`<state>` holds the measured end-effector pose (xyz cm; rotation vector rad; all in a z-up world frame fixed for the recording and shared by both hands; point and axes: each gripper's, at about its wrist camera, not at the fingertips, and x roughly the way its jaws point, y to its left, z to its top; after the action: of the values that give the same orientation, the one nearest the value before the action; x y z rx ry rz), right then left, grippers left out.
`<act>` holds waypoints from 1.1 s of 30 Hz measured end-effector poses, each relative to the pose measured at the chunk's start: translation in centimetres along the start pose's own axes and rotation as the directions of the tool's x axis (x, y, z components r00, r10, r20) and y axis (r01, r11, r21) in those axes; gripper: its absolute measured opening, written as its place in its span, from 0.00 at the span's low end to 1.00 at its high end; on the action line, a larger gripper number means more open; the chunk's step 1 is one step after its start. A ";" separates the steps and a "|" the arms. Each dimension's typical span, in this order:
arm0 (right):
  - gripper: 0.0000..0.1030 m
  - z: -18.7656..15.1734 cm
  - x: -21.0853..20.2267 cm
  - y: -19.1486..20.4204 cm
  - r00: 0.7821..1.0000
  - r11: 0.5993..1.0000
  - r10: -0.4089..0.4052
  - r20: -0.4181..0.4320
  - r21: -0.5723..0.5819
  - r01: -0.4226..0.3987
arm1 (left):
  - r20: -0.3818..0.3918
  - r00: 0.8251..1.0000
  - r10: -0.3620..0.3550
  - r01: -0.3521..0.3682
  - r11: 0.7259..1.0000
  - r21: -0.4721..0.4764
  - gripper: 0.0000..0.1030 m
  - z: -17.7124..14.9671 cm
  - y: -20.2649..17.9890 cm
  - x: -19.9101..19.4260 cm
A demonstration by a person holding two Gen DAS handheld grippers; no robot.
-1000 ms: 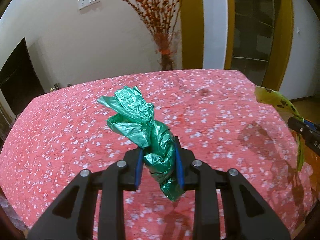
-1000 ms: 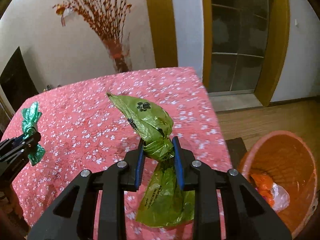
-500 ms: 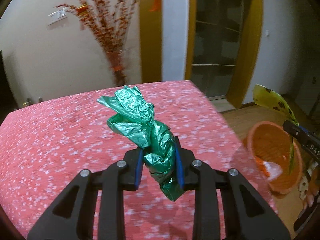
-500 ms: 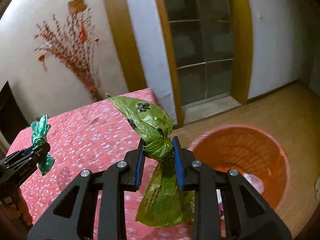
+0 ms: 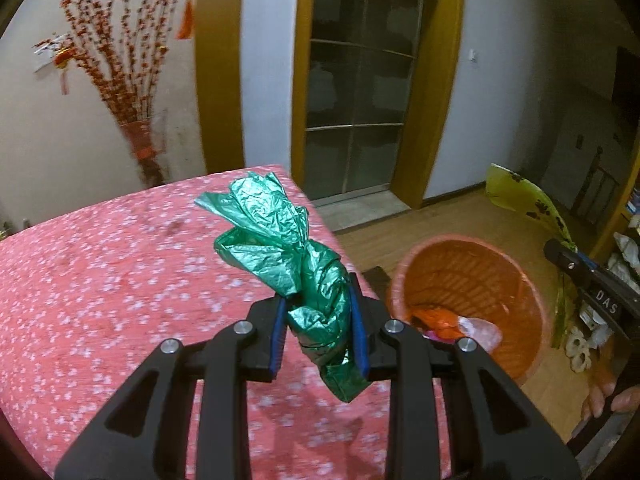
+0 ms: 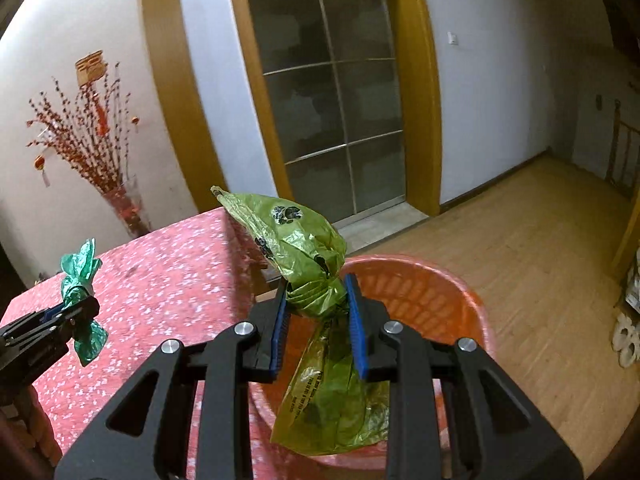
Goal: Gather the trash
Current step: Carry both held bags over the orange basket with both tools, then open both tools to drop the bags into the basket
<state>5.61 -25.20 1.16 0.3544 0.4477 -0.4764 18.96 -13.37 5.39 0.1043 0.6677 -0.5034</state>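
My left gripper (image 5: 318, 330) is shut on a crumpled dark green plastic bag (image 5: 280, 240) and holds it above the right end of the red flowered table (image 5: 100, 280). My right gripper (image 6: 316, 320) is shut on a light green bag with paw prints (image 6: 304, 248) and holds it above the orange basket (image 6: 420, 292), which stands on the floor beside the table. In the left wrist view the basket (image 5: 460, 264) lies to the right with some trash (image 5: 452, 320) inside. The left gripper and its green bag (image 6: 80, 280) show at the left of the right wrist view.
A glass vase of red branches (image 5: 136, 128) stands behind the table against the wall. A glass door with a yellow frame (image 6: 332, 100) is behind. Wooden floor (image 6: 520, 248) stretches to the right of the basket. Shelves with items (image 5: 624, 248) are at the far right.
Both grippers have swung right, from over the table toward the basket. The right gripper now hangs its bag over the basket. Both bags stay gripped.
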 end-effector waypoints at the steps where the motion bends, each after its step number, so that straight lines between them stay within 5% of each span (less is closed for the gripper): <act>1: 0.26 0.0 0.0 -0.4 1.000 1.000 -0.003 0.000 0.004 0.003 | -0.003 1.000 -0.010 0.010 1.000 0.005 0.27 0.0 -0.6 0.2; 17: 0.26 -0.7 0.5 -4.2 0.999 0.998 -0.035 -0.011 0.059 0.035 | -0.066 0.986 -0.156 0.161 0.984 0.078 0.27 -0.6 -9.0 3.5; 33: 0.27 -0.5 2.0 -5.3 0.999 0.994 -0.030 -0.031 0.106 0.033 | -0.124 0.971 -0.205 0.219 0.969 0.114 0.29 -0.5 -12.3 7.0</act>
<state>4.38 -30.11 -1.38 0.4581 0.4583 -0.5273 17.44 -26.93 1.50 0.1833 0.7602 -0.7515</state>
